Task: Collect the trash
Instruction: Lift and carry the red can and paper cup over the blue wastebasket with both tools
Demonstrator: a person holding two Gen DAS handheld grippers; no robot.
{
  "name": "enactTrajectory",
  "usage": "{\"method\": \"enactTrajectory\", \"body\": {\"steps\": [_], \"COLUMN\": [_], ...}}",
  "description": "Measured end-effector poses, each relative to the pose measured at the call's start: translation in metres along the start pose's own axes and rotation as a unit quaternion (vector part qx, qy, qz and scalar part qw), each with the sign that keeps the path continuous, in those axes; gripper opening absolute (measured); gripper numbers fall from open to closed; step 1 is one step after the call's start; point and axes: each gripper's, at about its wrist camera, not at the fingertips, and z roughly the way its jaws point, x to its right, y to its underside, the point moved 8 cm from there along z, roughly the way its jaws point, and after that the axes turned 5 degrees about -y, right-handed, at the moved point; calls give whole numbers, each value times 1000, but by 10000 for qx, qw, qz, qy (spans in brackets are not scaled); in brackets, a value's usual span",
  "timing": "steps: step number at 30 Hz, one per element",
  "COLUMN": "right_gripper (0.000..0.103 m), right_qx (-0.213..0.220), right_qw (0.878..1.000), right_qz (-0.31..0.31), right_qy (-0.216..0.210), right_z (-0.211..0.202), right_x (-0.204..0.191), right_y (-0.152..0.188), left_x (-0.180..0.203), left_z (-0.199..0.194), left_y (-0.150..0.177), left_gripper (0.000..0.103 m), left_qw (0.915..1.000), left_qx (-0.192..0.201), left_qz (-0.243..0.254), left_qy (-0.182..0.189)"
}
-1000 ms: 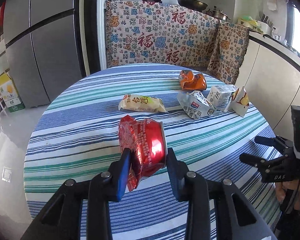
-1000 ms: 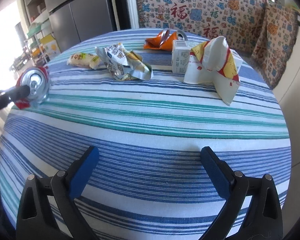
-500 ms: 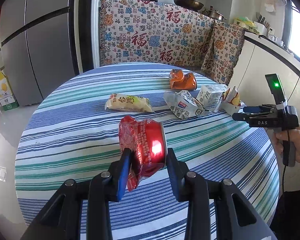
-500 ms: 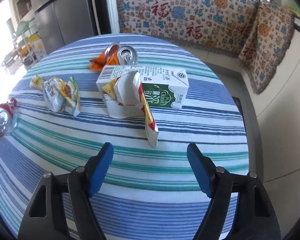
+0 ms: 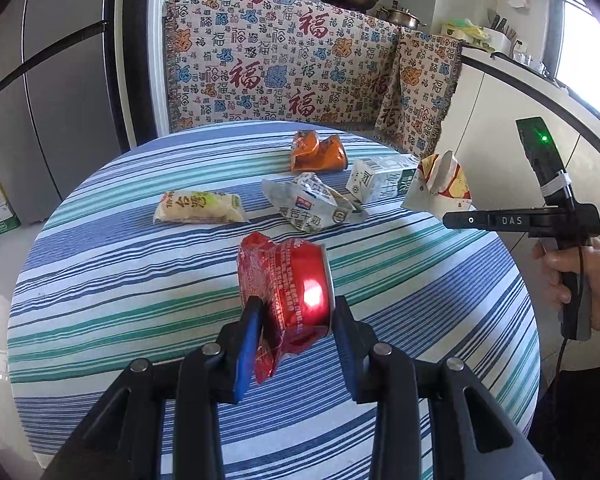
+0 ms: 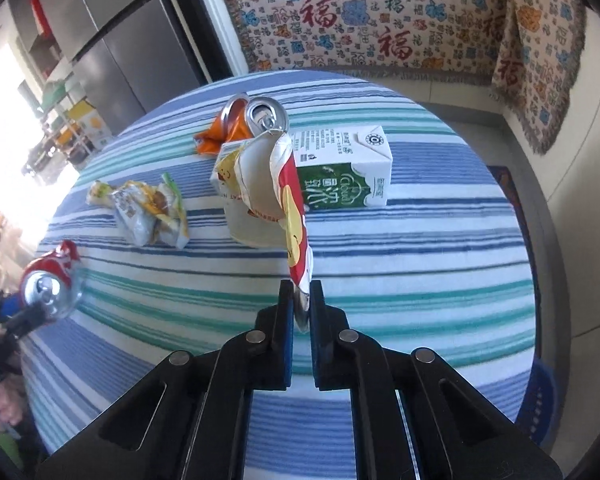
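Observation:
A crushed red can (image 5: 288,288) is clamped between the blue pads of my left gripper (image 5: 296,312), held above the striped tablecloth (image 5: 140,280). In the right wrist view, my right gripper (image 6: 301,300) has its jaws closing tight on the flattened rim of a crumpled white, red and yellow paper cup (image 6: 260,184), and the pads press on it. The left wrist view shows that cup (image 5: 440,184) at the tip of the right gripper (image 5: 452,220). On the cloth lie a green-and-white milk carton (image 6: 340,176), a crushed orange can (image 6: 236,124), a silver wrapper (image 5: 312,204) and a yellow snack packet (image 5: 200,208).
A person's hand (image 5: 580,280) holds the right gripper at the table's right edge. A grey fridge (image 5: 40,120) stands to the left. A patterned cloth (image 5: 280,72) covers the cabinet behind the table, and a white counter (image 5: 520,92) runs along the right.
My right gripper has moved in on the paper cup and gone from wide open to shut on its rim. My left gripper has shifted a little, still holding the red can.

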Motion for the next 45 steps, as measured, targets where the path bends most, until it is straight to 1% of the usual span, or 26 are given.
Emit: {"method": "enactTrajectory", "body": {"steps": [3, 6, 13, 19, 36, 45], "right_gripper": [6, 6, 5, 5, 5, 5], "right_qx": [-54, -62, -43, -127, 214, 261], "right_qw": [9997, 9995, 9998, 9998, 9991, 9985], "right_qz": [174, 233, 183, 164, 348, 440], "right_qy": [-155, -189, -36, 37, 129, 191], "right_z": [-19, -35, -55, -57, -86, -96], "right_x": [-9, -14, -13, -10, 11, 28], "right_y": [15, 30, 53, 65, 73, 79], "left_x": [15, 32, 68, 83, 128, 154], "left_z": [-2, -3, -9, -12, -8, -2], "left_y": [1, 2, 0, -4, -15, -18], "left_gripper": [36, 36, 36, 35, 35, 35], "left_qw": [9999, 9996, 9984, 9979, 9954, 9934], "left_qx": [20, 12, 36, 50, 47, 20], "left_qz": [47, 135, 370, 448, 743, 916], "left_qy": [128, 240, 426, 472, 602, 683]}}
